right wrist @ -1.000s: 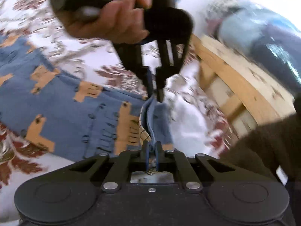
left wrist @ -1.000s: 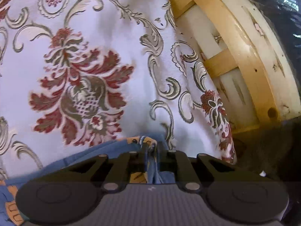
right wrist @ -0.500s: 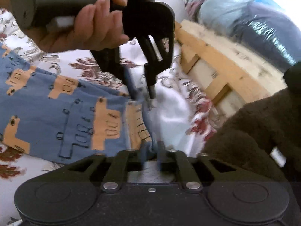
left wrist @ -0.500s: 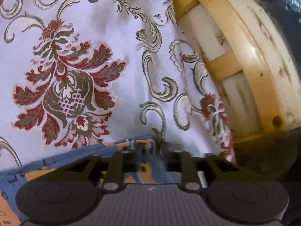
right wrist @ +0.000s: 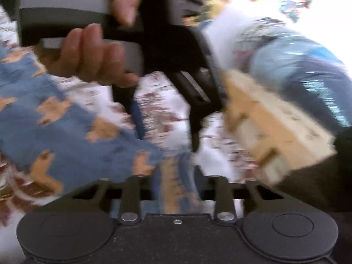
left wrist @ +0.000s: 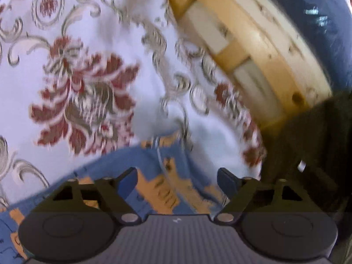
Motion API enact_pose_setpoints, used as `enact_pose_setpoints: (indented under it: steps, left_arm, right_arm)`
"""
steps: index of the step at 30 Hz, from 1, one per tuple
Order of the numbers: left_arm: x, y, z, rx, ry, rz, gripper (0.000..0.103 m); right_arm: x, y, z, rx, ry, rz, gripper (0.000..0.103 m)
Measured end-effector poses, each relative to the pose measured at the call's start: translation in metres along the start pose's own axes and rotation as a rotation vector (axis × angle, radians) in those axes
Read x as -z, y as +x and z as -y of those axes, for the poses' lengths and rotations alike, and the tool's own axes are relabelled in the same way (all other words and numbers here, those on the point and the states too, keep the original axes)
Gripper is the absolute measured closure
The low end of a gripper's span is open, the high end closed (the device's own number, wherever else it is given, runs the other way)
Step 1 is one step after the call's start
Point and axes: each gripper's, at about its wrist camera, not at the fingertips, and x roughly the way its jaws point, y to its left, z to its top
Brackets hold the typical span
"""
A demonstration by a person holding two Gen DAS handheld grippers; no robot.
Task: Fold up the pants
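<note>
The pants [left wrist: 154, 169], blue with orange figures, lie on a flowered cloth [left wrist: 88, 70] that seems to cover a bed. In the left wrist view they fill the part from 6 to 8 o'clock. In the right wrist view they spread from 9 o'clock down to 6 o'clock.

The step in hand looks like the release after one fold. The left claw [left wrist: 179, 179] stands wide open above the cloth edge and grips nothing. The right claw [right wrist: 175, 179] has its fingers apart, with a strip of blue cloth between them. The picture is blurred, so I think it is letting go, but I cannot be sure it is fully free.

The next move calls for finding a new edge or corner of the pants and closing both claws on it for the following fold.

By count: one pair of pants, two claws, one hand [right wrist: 92, 52] in view holding the left claw, one wooden frame [left wrist: 253, 50] at 2 o'clock.
</note>
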Motion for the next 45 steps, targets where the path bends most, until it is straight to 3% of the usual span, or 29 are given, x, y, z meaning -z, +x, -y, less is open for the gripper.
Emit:
enact_pose_setpoints:
  steps: [3, 8, 14, 16, 17, 18, 20, 24, 27, 29, 33, 35, 37, 41, 45]
  left_arm:
    - [0.003, 0.009, -0.005, 0.043, -0.018, -0.023, 0.025]
    - [-0.012, 0.030, 0.001, 0.135, -0.079, 0.005, 0.025]
    - [-0.023, 0.048, 0.015, 0.129, -0.115, 0.029, 0.019]
    - [-0.019, 0.043, 0.018, 0.138, -0.112, 0.035, 0.016]
    - [-0.015, 0.036, 0.019, 0.149, -0.108, 0.036, 0.011]
    - [-0.012, 0.030, 0.017, 0.151, -0.109, 0.037, 0.006]
    - [-0.003, 0.008, 0.013, 0.157, -0.105, 0.047, 0.002]
    - [0.018, -0.054, -0.008, 0.144, -0.069, 0.076, 0.000]
    - [0.032, -0.105, -0.034, 0.071, -0.029, 0.130, 0.000]
    - [0.046, -0.142, -0.060, -0.018, -0.008, 0.171, 0.000]
    - [0.079, -0.206, -0.118, -0.220, 0.000, 0.229, 0.000]
    - [0.097, -0.231, -0.150, -0.304, -0.035, 0.235, 0.000]
    - [0.115, -0.248, -0.180, -0.371, -0.080, 0.226, 0.000]
    - [0.153, -0.262, -0.221, -0.390, -0.145, 0.217, 0.000]
    - [0.176, -0.253, -0.229, -0.443, -0.042, 0.165, 0.000]
  right_arm:
    - [-0.001, 0.010, -0.005, -0.056, -0.026, -0.057, 0.080]
    - [0.007, 0.027, 0.015, 0.010, 0.100, -0.171, 0.077]
    - [0.008, 0.031, 0.014, 0.011, 0.088, -0.191, 0.074]
    - [0.008, 0.028, 0.012, -0.001, 0.088, -0.179, 0.066]
    - [0.009, 0.026, 0.011, -0.006, 0.080, -0.172, 0.056]
    - [0.009, 0.024, 0.009, -0.003, 0.069, -0.165, 0.036]
    - [0.009, 0.025, 0.006, 0.030, 0.043, -0.142, 0.010]
    - [0.008, 0.019, 0.009, 0.031, 0.053, -0.086, 0.010]
    - [0.004, 0.010, 0.012, 0.052, 0.079, -0.024, 0.001]
    - [-0.002, 0.004, 0.013, 0.064, 0.077, 0.010, 0.001]
    - [-0.029, 0.002, -0.012, 0.025, -0.086, 0.030, 0.001]
    - [-0.054, -0.002, -0.033, -0.046, -0.148, 0.070, 0.001]
    - [-0.083, -0.003, -0.052, -0.183, -0.102, 0.101, 0.001]
    - [-0.132, 0.007, -0.103, -0.382, -0.053, 0.117, 0.001]
    - [-0.154, 0.018, -0.158, -0.482, -0.115, 0.097, 0.001]
